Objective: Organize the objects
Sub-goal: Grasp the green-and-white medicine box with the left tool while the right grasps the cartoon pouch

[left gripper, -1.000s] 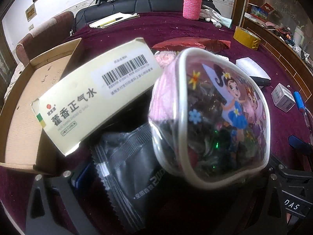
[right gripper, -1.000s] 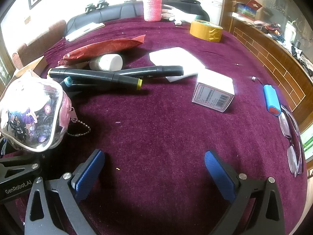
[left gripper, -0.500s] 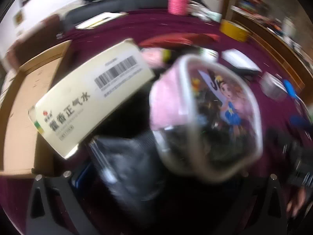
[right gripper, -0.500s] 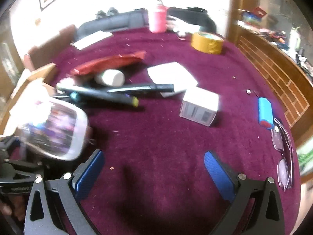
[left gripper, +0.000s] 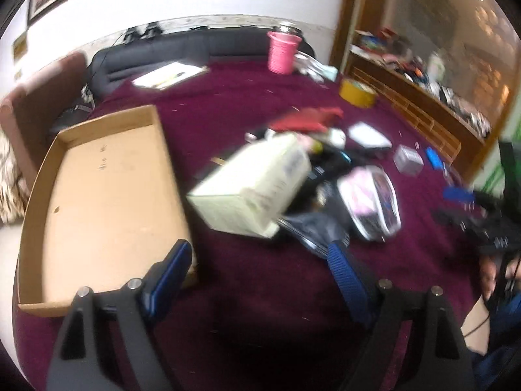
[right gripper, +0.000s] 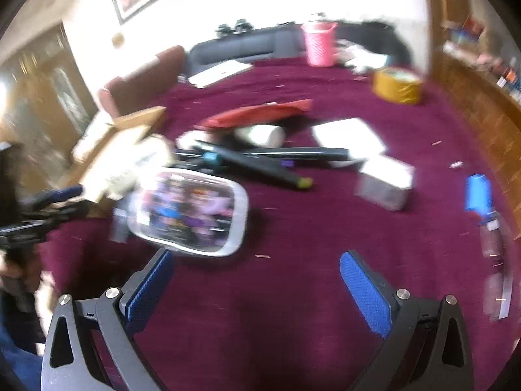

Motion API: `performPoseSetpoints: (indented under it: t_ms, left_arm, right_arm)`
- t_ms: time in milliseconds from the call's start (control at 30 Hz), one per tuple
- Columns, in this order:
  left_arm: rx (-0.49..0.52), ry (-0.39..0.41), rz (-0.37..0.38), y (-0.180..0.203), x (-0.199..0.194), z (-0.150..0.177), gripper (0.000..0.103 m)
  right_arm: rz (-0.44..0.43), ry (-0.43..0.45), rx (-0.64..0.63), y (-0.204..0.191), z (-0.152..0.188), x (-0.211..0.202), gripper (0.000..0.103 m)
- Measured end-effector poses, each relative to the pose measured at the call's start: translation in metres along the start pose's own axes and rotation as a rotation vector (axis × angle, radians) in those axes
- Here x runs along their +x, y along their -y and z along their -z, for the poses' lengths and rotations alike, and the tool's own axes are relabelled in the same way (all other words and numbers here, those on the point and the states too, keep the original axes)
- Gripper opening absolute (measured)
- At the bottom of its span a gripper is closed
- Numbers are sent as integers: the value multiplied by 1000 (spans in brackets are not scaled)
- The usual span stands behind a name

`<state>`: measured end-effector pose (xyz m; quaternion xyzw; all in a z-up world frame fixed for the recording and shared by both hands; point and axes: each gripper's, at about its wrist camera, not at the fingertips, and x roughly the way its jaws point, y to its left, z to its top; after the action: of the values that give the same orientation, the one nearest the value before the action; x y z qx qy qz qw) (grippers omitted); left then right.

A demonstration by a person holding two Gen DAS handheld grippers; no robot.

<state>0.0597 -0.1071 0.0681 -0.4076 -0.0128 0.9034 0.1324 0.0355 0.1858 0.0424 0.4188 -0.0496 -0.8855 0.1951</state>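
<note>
My left gripper (left gripper: pixel 260 260) is open and empty, pulled back above the maroon tablecloth. Ahead of it lie a cream medicine box (left gripper: pixel 254 192), a black foil packet (left gripper: pixel 312 228) and a clear cartoon pouch (left gripper: pixel 371 202). An open cardboard box (left gripper: pixel 97 195) sits to its left. My right gripper (right gripper: pixel 254 277) is open and empty. The pouch (right gripper: pixel 192 211) lies just ahead of its left finger. Black markers (right gripper: pixel 260 163), a small white box (right gripper: pixel 387 179) and a white bottle (right gripper: pixel 260 133) lie beyond. Both views are blurred.
A red packet (right gripper: pixel 260 114), white pad (right gripper: pixel 348 133), yellow tape roll (right gripper: pixel 397 84), pink-sleeved bottle (right gripper: pixel 319 45) and papers (right gripper: pixel 221 71) lie farther back. A blue lighter (right gripper: pixel 477 192) and glasses (right gripper: pixel 495 260) are at the right. A wooden ledge (left gripper: pixel 423 120) borders the table's right side.
The left gripper has drawn back and up from the pile; the medicine box, packet and pouch now lie on the table well ahead of it. The right gripper has also pulled back and tilted.
</note>
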Motion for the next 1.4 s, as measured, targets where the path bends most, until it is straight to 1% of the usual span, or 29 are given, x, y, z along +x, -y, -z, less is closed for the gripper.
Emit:
performPoseSetpoints:
  t_ms: [33,67,167,267,400,467,500,533,567,633,667,733,800,867,933,1000,1033,1067,1133,1167,1233,1267,1333,1400]
  left_arm:
    - [-18,-3,12,-7,-3,-2,85]
    - [-43,4,14,-14,-6,-3,85]
    - [-78,23,11,-24,-11,-1,85]
    - [-83,26,20,-24,-11,3,85]
    - [-90,22,26,-21,-9,5,85]
    - [-89,23,31,-20,-9,6,85]
    - [-88,24,33,-20,-10,7,85]
    - [-83,23,35,-19,-10,7,85]
    - [-78,23,36,-18,-11,7,85]
    - [-66,30,34,-18,-13,6,85]
    - [-62,30,35,-18,-13,5,85]
    - [-48,18,56,-18,-10,-1,85]
    - [-40,-4,75,-18,-2,-9,85]
    - [-24,-29,85,-15,12,-23,85]
    - [-3,-53,94,-15,27,-35,85]
    - [11,-93,64,-16,46,-48,85]
    - [10,-126,46,-19,59,-55,85]
    - [0,-148,52,-22,65,-59,85]
    - [-25,-202,135,-27,78,-67,85]
    - [-24,-212,137,-28,82,-70,85]
    - [-25,-244,176,-27,91,-75,85]
    - [-27,-256,183,-26,95,-76,85]
    - [-55,-273,204,-24,102,-76,85]
    - [-39,-284,201,-17,106,-74,85]
  right_arm:
    - [-67,-6,28,-4,-2,2,103]
    - [-113,-15,32,-10,-2,4,103]
    - [-253,-83,15,-34,3,15,103]
    - [-329,-147,-28,-60,8,30,103]
    - [-364,-203,-27,-78,4,54,97]
    - [-336,-203,-18,-76,-3,64,95]
    - [-303,-195,-8,-71,-7,66,93]
    - [-245,-171,13,-62,-12,65,89]
    - [-163,-115,38,-49,-19,57,90]
    - [-24,-30,73,-30,-27,41,92]
    - [15,1,93,-20,-29,33,95]
    - [-3,12,124,-10,-27,24,95]
    - [-28,4,151,-8,-19,22,95]
    - [-55,-5,185,-6,-9,22,95]
    - [-83,-19,206,4,-4,19,95]
    - [-110,-22,219,7,-4,14,95]
    - [-116,-22,218,6,-2,12,95]
    - [-118,-17,216,9,0,12,95]
    - [-121,-9,215,12,1,10,95]
    - [-123,-7,219,14,1,9,95]
    - [-130,-7,232,17,2,10,95]
    - [-133,-7,237,19,2,11,95]
    - [-135,-10,244,20,3,13,95]
    - [-138,-15,245,20,5,12,95]
